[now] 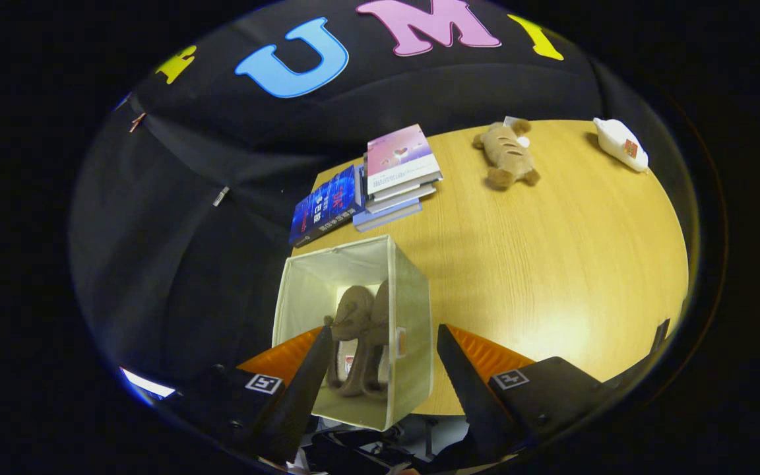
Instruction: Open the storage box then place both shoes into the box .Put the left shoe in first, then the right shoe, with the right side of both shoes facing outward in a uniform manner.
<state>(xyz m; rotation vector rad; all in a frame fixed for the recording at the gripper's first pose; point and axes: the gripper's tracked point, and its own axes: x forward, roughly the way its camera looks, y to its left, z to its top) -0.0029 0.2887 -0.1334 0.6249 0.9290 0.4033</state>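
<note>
Both brown shoes [360,343] sit side by side in the open storage box [413,297] at lower center, tongs [380,349] spread wide above it, gripping nothing.

Open cream fabric storage box [353,330] at worktop [551,264] edge, holding two brown shoes [359,343] side by side; stacked books [380,181] behind it; open gripper [383,349] above.

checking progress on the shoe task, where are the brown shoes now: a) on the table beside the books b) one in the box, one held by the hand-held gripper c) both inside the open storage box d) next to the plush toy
c: both brown shoes lie side by side inside the open storage box, and the hand-held gripper is open, holding nothing.
</note>
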